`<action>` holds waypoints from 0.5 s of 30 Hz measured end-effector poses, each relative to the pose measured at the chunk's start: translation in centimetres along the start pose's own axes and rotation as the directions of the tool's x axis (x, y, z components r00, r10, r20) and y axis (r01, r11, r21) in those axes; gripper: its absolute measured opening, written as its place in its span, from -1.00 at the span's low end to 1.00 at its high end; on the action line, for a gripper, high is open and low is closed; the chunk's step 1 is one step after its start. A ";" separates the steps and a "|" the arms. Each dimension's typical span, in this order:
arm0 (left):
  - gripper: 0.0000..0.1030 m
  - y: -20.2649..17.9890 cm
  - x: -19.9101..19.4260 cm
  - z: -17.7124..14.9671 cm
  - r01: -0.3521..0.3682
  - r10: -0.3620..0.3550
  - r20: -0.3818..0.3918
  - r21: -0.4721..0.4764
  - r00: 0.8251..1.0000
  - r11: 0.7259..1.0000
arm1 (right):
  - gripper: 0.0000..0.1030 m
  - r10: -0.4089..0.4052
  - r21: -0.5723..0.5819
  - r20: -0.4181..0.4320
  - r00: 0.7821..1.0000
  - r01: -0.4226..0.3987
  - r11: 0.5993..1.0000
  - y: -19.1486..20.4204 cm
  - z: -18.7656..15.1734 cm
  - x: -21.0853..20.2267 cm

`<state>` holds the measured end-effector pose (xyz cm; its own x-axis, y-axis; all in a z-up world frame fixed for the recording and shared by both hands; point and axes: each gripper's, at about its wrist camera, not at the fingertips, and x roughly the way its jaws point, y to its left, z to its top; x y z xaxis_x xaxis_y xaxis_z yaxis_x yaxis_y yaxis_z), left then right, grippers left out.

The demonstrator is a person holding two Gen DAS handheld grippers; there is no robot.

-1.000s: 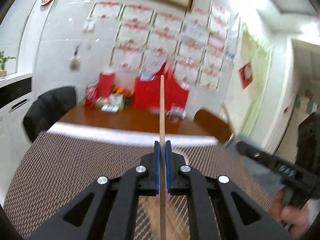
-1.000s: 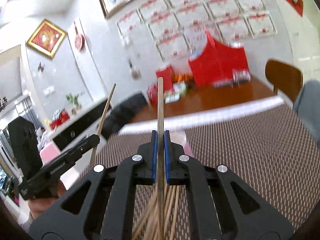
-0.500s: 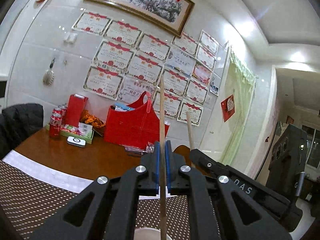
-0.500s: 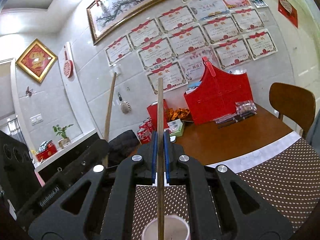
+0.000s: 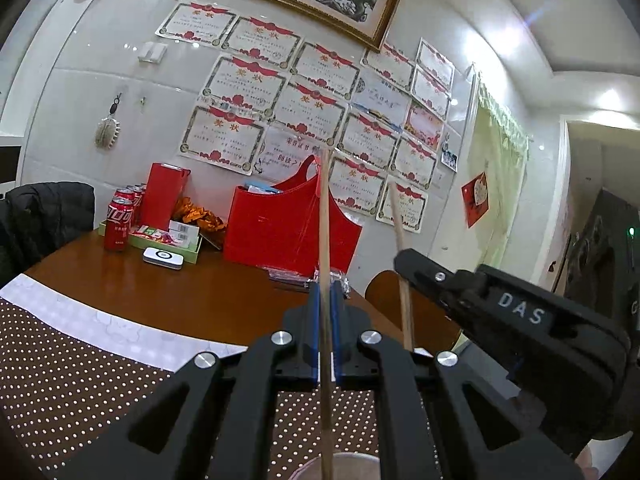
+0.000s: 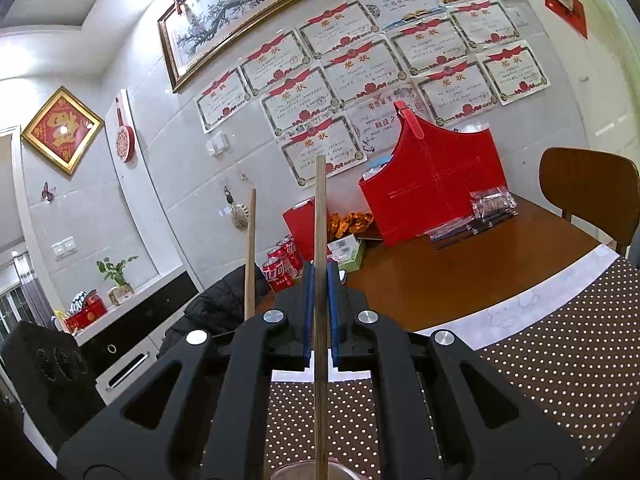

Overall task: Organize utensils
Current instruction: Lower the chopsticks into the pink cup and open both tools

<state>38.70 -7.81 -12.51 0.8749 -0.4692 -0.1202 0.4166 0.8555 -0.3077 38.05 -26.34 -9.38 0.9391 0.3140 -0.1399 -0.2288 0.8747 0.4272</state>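
Both grippers have swung from the loose pile of sticks on the mat to a pale round cup (image 5: 340,468) at the near edge. Each light wooden chopstick stands upright above it: one (image 5: 326,264) clamped in the shut left gripper (image 5: 326,312), the other (image 6: 320,264) in the shut right gripper (image 6: 320,300). Their lower ends look to be at the cup's mouth, so releasing probably comes next. Beneath is the brown dotted table mat (image 5: 72,364).

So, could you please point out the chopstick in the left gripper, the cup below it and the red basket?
chopstick (image 5: 325,220), left wrist view, upper shaft above the pads.
cup (image 5: 352,460), left wrist view, pale rim at bottom edge.
red basket (image 5: 276,232), left wrist view, front wall.
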 end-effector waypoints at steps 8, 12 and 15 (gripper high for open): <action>-0.89 0.5 -0.3 -1.3 -0.029 0.029 -0.035 0.010 0.999 1.000 | -0.73 -0.014 -0.011 -0.059 0.998 0.014 1.000 -0.1 -0.9 -0.3; -0.04 0.2 -1.7 -0.9 -0.048 0.048 -0.031 0.019 0.998 0.999 | 0.66 -0.029 0.018 -0.033 0.999 0.030 0.999 -0.7 -1.0 -2.9; 0.34 -0.1 -3.0 -0.3 -0.055 0.056 -0.026 0.022 0.998 0.998 | 0.71 -0.029 0.032 -0.030 0.999 0.030 0.999 -0.8 -0.5 -4.7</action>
<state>35.93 -6.58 -12.34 0.8900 -0.4263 -0.1618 0.3729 0.8847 -0.2797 33.68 -28.34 -9.49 0.9370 0.2999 -0.1792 -0.1925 0.8713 0.4514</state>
